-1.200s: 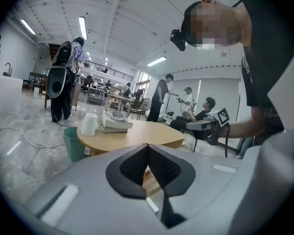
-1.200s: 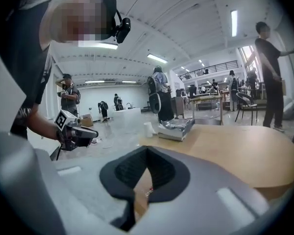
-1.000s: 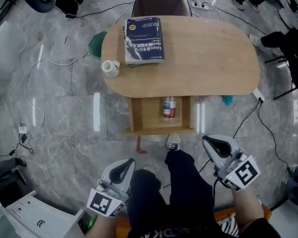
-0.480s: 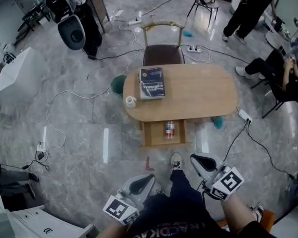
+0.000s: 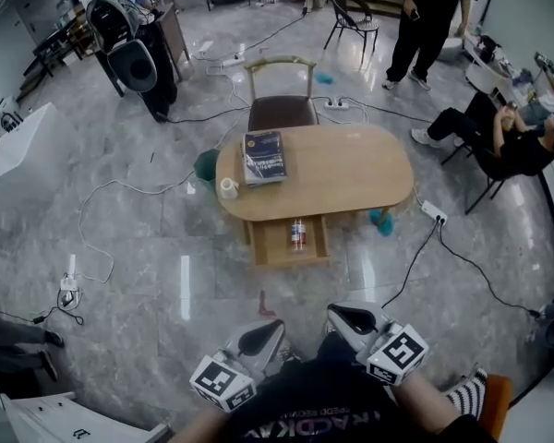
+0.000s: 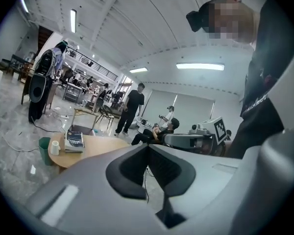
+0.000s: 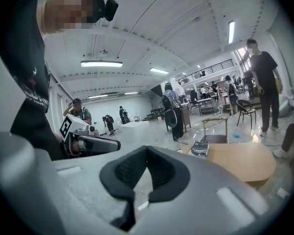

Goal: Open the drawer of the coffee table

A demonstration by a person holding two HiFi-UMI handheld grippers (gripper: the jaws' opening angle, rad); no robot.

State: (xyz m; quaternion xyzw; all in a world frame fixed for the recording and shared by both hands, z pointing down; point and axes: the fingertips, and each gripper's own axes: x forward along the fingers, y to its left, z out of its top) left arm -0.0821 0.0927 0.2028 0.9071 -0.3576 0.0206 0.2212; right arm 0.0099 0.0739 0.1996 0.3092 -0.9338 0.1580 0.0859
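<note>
Grey marble floor (image 5: 148, 247) of a large workshop hall, crossed by loose cables (image 5: 120, 192), as seen in the head view. At mid-floor stands the oval wooden coffee table (image 5: 351, 169). Its drawer (image 5: 291, 259) is pulled out on the near side and holds 1 bottle (image 5: 298, 233), lying lengthwise.

On the tabletop's left end rest 1 dark blue book (image 5: 264, 156) and, just beside it at the edge, 1 white cup (image 5: 228, 188). On the far side 1 wooden chair (image 5: 280, 109) is drawn up to the table. By the left end stands 1 green bin (image 5: 206, 166). By the right end, 1 teal object (image 5: 381, 222) and 1 white power strip (image 5: 433, 212) lie on the floor.

Between drawer and grippers the floor carries 1 small red mark (image 5: 265, 305). At the bottom edge, the left gripper (image 5: 261, 333) and the right gripper (image 5: 349, 317) point toward the table, well apart from the drawer. Each gripper view shows its 2 jaws pressed together with nothing between them.

Beyond the table, at right, 1 standing person (image 5: 434, 17) and 1 seated person (image 5: 499, 141).
</note>
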